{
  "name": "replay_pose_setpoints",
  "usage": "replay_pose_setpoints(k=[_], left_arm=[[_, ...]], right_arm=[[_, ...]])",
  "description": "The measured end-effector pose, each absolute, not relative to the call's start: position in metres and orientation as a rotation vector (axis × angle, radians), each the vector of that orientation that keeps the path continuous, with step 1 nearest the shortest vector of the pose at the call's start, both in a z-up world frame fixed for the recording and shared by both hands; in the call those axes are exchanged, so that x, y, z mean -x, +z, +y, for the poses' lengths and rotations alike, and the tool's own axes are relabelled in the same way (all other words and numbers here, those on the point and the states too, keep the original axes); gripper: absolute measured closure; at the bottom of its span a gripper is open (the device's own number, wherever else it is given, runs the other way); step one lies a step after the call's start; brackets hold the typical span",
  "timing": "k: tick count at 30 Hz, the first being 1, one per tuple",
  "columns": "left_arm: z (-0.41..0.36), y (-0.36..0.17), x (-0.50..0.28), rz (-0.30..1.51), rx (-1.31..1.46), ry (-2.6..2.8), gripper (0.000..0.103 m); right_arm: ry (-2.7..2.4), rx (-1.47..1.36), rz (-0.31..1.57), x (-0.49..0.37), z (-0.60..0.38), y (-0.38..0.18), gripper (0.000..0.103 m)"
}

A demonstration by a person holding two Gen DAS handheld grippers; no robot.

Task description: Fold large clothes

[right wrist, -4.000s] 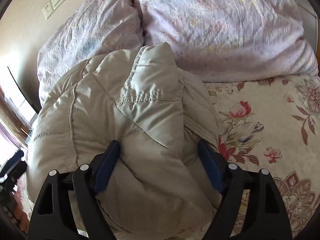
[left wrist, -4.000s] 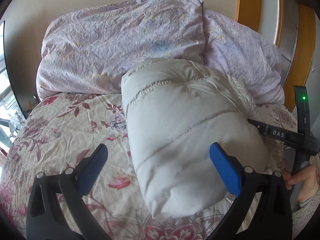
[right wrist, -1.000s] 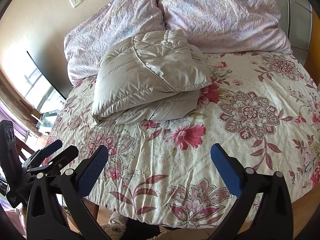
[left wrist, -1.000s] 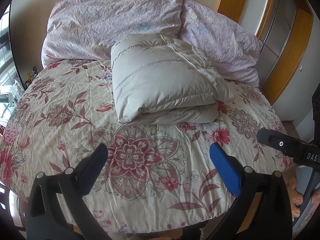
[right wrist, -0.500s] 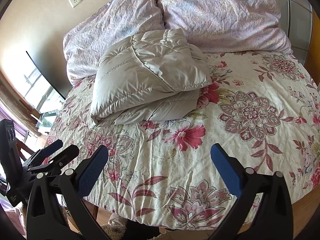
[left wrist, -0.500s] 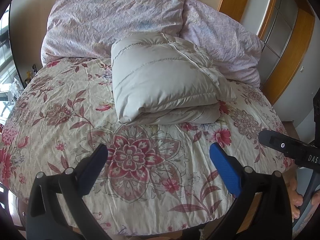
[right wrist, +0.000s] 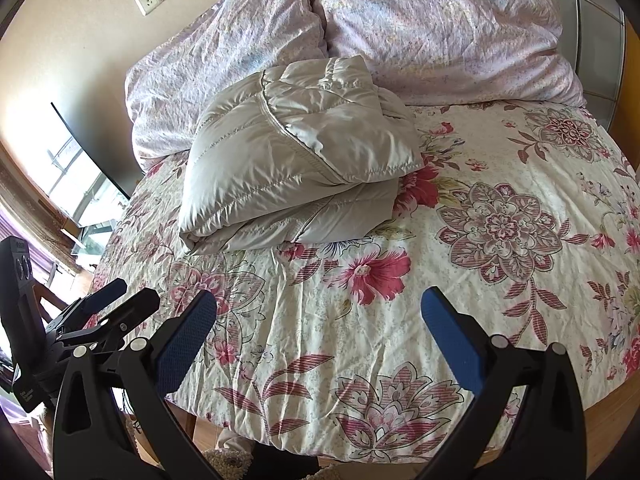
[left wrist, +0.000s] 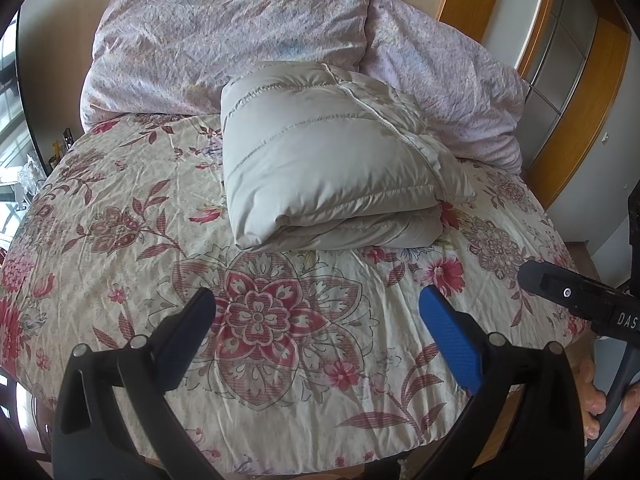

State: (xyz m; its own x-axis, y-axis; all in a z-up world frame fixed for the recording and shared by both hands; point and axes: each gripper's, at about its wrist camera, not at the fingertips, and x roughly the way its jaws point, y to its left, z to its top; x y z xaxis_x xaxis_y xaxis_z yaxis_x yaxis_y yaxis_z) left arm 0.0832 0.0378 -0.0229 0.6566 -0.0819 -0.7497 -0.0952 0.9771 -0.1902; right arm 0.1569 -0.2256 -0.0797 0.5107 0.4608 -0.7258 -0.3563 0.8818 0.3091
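Note:
A pale grey puffy jacket (left wrist: 320, 156) (right wrist: 292, 152) lies folded into a thick bundle on the floral bedspread (left wrist: 168, 216) (right wrist: 500, 240), its far side against the pillows. My left gripper (left wrist: 316, 320) is open and empty, held over the near part of the bed well short of the jacket. My right gripper (right wrist: 318, 322) is open too, nothing between its blue pads, also back from the bundle. The left gripper (right wrist: 116, 300) shows at the lower left of the right wrist view; part of the right tool (left wrist: 576, 296) juts in at the right of the left wrist view.
Two lilac pillows (left wrist: 224, 40) (right wrist: 440, 28) lean against the wall at the head of the bed. A wooden-framed door or wardrobe (left wrist: 568, 64) stands to the right, a window (right wrist: 68, 168) to the left. A hand (left wrist: 592, 396) grips the right tool.
Four seconds ago both grippers were at the jacket, the right one's jaws around it; both have since pulled back to the bed's foot. Over the last second the view barely shifts and the jacket lies still.

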Motion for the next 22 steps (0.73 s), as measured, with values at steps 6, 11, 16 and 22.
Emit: replay_pose_setpoints(k=[6,11,16,22], left_arm=[[0.0381,-0.0239,-0.0849,0.854,0.219,0.01,0.002],[0.0376,-0.0235,-0.0855,0.845,0.213,0.018,0.002],[0.0371,-0.0237,-0.0855,0.848,0.211,0.012,0.002],[0.0387,-0.0252,-0.0864,0.855,0.221,0.013,0.002]], right_arm=[[0.493,-0.126,0.911,-0.1586,-0.2252,-0.0809,0.001],[0.491,-0.126,0.909,-0.159,-0.2245,-0.082,0.001],[0.491,-0.126,0.911,-0.1607,-0.2245,-0.0824,0.001],[0.491,-0.127,0.912,-0.1608,-0.2252,-0.083,0.001]])
